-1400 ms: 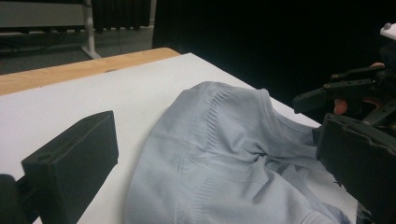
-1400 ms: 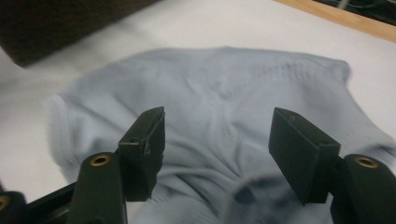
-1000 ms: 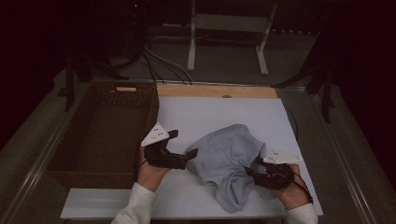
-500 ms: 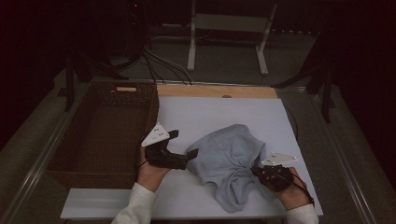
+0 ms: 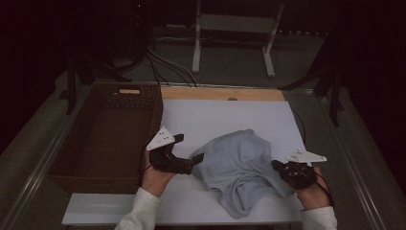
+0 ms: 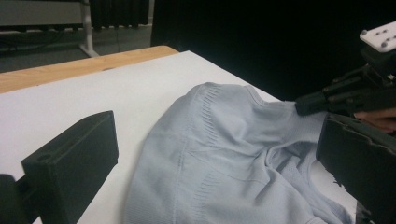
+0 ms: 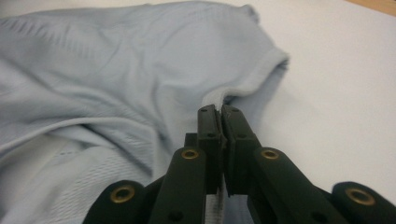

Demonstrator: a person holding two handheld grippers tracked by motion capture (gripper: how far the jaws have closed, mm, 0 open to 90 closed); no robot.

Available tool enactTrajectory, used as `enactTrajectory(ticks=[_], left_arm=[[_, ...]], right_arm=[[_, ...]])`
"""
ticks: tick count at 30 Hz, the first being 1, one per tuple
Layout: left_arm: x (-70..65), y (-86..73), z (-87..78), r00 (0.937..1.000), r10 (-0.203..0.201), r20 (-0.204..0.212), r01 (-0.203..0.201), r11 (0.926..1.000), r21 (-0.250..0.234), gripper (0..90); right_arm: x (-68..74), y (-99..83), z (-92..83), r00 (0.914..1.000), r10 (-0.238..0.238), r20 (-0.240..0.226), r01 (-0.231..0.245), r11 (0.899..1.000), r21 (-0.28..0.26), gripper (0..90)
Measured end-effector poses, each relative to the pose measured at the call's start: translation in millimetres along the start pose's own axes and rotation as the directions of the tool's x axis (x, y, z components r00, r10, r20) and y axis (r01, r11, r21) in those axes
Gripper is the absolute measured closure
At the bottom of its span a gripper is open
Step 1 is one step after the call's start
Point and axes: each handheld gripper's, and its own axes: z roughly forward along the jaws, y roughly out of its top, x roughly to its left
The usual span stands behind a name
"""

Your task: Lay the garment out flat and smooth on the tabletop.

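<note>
— What's around the crumpled pale-blue knit garment [image 5: 239, 167] on the white tabletop [image 5: 225, 112]?
— A dark woven wicker basket [image 5: 107, 134] at the table's left. The right gripper [image 5: 276, 166] has just clamped its hem; the left gripper [image 5: 194, 162] gapes wide beside it.

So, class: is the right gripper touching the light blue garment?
Touching. In the right gripper view, the right gripper has its jaws shut on the hem of the light blue garment.
</note>
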Motion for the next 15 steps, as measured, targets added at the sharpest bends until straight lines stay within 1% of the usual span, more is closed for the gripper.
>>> enactTrajectory(ticks=[5,7,9,11,13,15], left_arm=[[0.1,-0.6,0.9,1.0000,-0.001,0.002,0.001,1.0000,0.003,0.2],[0.1,-0.6,1.0,1.0000,0.000,0.001,0.000,1.0000,0.004,0.2],[0.3,-0.5,0.7,1.0000,-0.001,0.001,0.001,1.0000,0.003,0.1],[0.4,-0.4,0.5,1.0000,-0.001,0.001,0.001,1.0000,0.002,0.1],[0.2,-0.3,0.1,1.0000,-0.003,0.001,0.003,1.0000,0.000,0.2],[0.5,0.0,-0.4,1.0000,-0.001,0.001,0.001,1.0000,-0.002,0.1]], right_arm=[[-14.5,1.0,-1.8,0.9985,0.016,0.052,-0.016,1.000,-0.015,87.6],[-17.2,1.5,-2.2,0.9982,0.024,0.055,-0.023,0.999,-0.024,87.6],[-22.4,2.9,-3.3,0.9970,0.042,0.065,-0.040,0.998,-0.041,87.6],[-26.6,4.5,-2.9,0.9957,0.049,0.079,-0.045,0.998,-0.053,87.6],[-27.7,4.9,-2.9,0.9954,0.049,0.082,-0.045,0.997,-0.058,87.6],[-29.6,6.1,-3.1,0.9936,0.055,0.099,-0.048,0.997,-0.068,87.7]])
